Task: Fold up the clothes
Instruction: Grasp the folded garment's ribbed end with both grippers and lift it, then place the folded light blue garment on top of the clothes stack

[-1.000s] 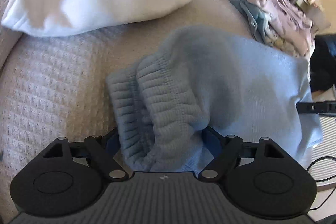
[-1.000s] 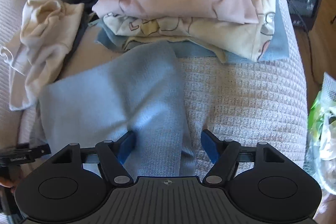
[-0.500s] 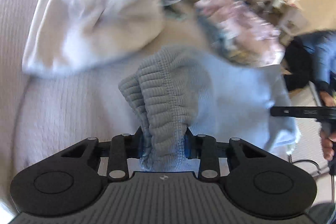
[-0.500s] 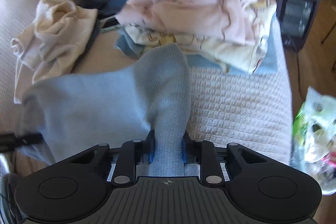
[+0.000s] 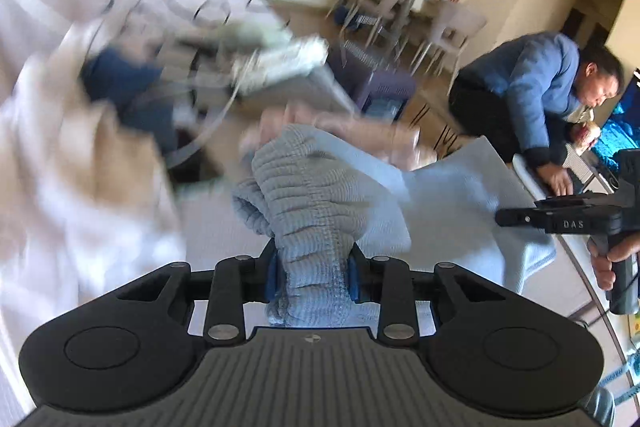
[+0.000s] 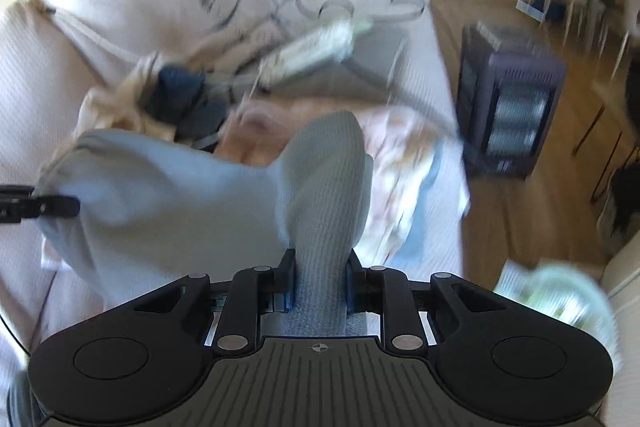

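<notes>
A light blue knit garment [image 5: 320, 195] hangs lifted between both grippers above the bed. My left gripper [image 5: 312, 279] is shut on its ribbed waistband end. My right gripper [image 6: 318, 287] is shut on the other end of the garment [image 6: 324, 187], which stretches left as a loose sheet. The other gripper shows at the right edge of the left wrist view [image 5: 560, 219] and at the left edge of the right wrist view [image 6: 36, 207]. Both views are motion-blurred.
A pile of pink and patterned clothes [image 6: 400, 163] lies on the cream bed cover [image 6: 24, 75]. A white garment [image 5: 60, 187], a dark blue item [image 6: 184, 99] and cables lie behind. A heater [image 6: 508, 107] stands on the wooden floor. A person in blue [image 5: 532, 99] leans at right.
Both grippers went from open around the blue garment to shut on it, then lifted it off the bed; the views tilted up toward the room.
</notes>
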